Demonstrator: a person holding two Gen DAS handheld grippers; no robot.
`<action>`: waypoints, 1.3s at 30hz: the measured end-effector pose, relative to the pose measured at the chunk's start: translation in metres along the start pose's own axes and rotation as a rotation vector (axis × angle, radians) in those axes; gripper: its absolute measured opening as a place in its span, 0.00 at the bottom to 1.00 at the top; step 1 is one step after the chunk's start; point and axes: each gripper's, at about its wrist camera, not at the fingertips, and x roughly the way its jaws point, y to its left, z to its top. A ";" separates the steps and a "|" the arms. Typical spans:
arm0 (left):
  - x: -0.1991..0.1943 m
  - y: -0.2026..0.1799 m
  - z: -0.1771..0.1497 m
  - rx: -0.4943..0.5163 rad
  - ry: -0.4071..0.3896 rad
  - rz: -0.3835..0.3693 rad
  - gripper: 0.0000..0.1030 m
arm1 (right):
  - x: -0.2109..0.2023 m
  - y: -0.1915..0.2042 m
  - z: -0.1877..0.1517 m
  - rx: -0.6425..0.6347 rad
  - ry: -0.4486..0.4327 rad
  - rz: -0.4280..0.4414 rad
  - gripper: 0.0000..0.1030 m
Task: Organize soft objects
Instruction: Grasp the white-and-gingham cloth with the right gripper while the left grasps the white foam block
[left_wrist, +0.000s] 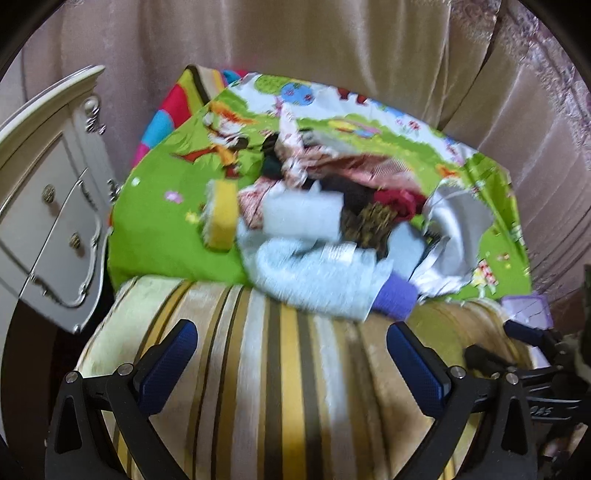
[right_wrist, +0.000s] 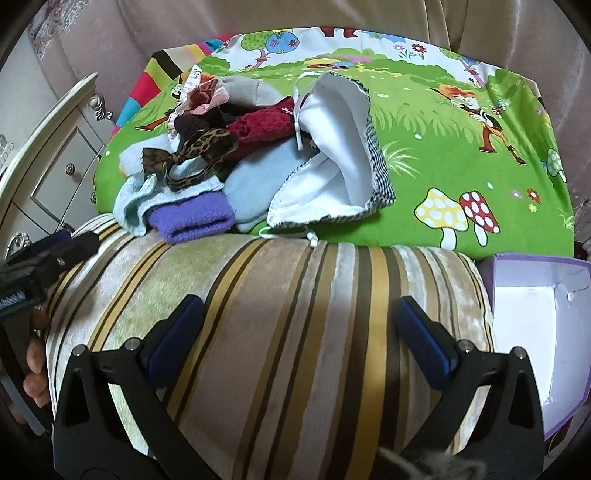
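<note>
Here, both tools gaped wide and held nothing: the left tool (left_wrist: 291, 356) and the right tool (right_wrist: 301, 332) hung over a striped cushion (right_wrist: 258, 314). The pile of soft things (right_wrist: 207, 166) lay beyond on a green cartoon sheet (right_wrist: 443, 147), blurred in the left view. A purple box (right_wrist: 535, 314) at right was cut off.

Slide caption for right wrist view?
Open right gripper over striped cushion, facing soft-item pile on cartoon sheet; purple box alongside.

White drawer cabinet (right_wrist: 55, 155) beside beige curtains (left_wrist: 295, 48); striped cushion (right_wrist: 277, 314).
</note>
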 end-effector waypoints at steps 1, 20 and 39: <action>0.000 0.000 0.005 0.002 -0.009 -0.011 1.00 | 0.001 0.000 0.003 -0.014 0.002 0.002 1.00; 0.066 0.029 0.080 -0.083 0.098 -0.177 0.84 | 0.037 -0.045 0.080 -0.078 -0.020 0.093 1.00; 0.041 0.035 0.077 -0.113 0.029 -0.166 0.59 | 0.029 -0.057 0.081 -0.054 -0.083 0.150 0.23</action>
